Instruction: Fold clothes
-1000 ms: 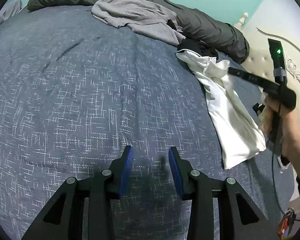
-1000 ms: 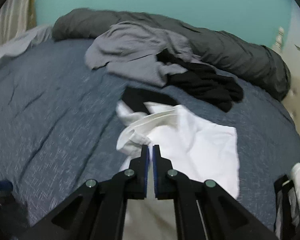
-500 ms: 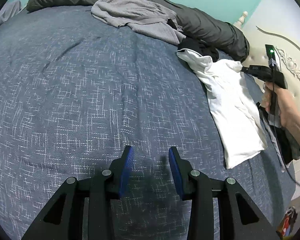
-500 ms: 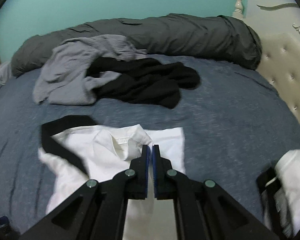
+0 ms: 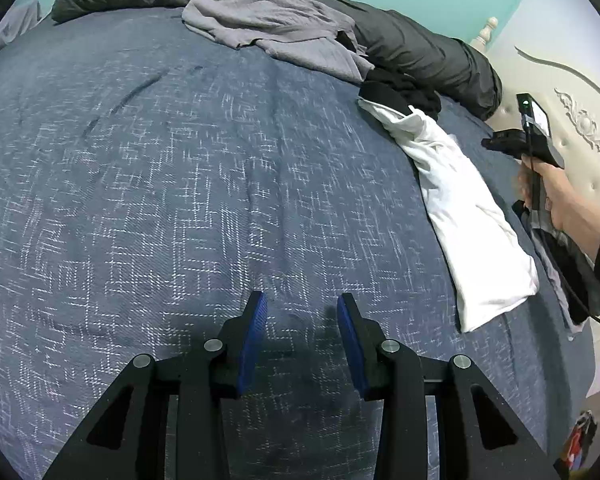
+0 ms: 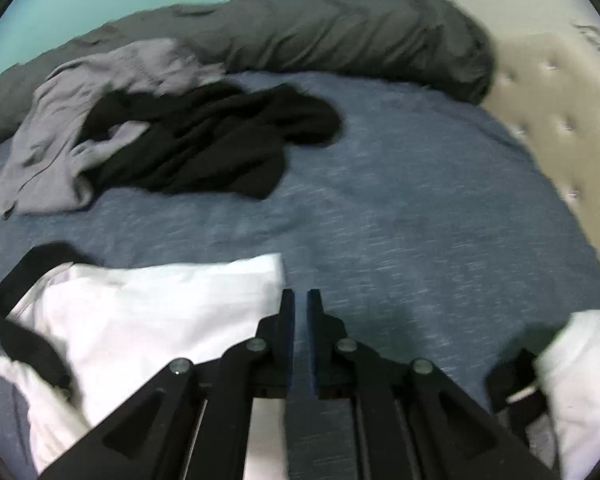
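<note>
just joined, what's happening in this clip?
A person is folding clothes on a bed with a handheld gripper in each hand. The left gripper hovers open over bare bedspread, holding nothing. The right gripper is nearly closed at the edge of a white shirt and appears to grip nothing. A grey garment and a black garment lie crumpled beyond.

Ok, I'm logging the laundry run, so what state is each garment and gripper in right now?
White cotton shirt: lying loosely bunched on the bed, unfolded.
Grey crumpled garment: heaped, unfolded.
Black crumpled garment: heaped against the grey one, unfolded.
Left gripper: open, empty.
Right gripper: nearly shut, holding nothing.
</note>
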The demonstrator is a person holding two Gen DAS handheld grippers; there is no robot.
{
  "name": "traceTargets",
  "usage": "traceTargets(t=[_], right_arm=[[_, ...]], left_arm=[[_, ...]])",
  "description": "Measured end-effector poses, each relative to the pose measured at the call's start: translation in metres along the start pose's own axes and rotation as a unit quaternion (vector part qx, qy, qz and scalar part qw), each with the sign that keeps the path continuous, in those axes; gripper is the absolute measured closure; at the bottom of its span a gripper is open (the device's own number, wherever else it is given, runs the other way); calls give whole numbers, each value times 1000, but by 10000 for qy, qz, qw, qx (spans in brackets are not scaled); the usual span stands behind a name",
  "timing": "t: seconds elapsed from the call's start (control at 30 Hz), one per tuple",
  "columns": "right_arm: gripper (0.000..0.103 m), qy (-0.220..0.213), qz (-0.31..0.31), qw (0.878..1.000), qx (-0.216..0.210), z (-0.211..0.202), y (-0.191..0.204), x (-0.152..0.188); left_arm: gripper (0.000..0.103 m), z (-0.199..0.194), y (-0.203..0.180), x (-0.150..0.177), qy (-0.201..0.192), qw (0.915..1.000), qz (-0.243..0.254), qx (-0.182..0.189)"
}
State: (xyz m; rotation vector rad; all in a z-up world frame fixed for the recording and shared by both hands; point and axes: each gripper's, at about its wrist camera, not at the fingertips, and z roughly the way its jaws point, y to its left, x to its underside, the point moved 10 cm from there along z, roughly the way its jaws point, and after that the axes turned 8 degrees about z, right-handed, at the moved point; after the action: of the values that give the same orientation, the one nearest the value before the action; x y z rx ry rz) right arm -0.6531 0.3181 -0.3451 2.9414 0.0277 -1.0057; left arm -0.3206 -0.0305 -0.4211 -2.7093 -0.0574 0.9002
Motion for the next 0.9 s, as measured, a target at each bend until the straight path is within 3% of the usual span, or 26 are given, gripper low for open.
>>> traceTargets(t=[0.2,0.27,0.4,0.6,0.9], right_arm=[[95,-242,-110,9971,-711,-31,20,8],[93,-88,-397,9917,-1219,-42,47,26],[79,226,-1175,9735,-1950,-69,102,77],[78,405,-2047,9606,-1834,-81,138,128],[78,686,-2390,9566,-1519,-60,142,149]], left_arm=[[63,-1,-5,0,-3,10000,31,12],[63,-1,-6,0,-5,10000,33,11],[63,-1,-9,0,-13,10000,59,26],[63,-4,-12,0,-45,9999,93,49],[63,-6,-8,-2,-66,10000,37,49]])
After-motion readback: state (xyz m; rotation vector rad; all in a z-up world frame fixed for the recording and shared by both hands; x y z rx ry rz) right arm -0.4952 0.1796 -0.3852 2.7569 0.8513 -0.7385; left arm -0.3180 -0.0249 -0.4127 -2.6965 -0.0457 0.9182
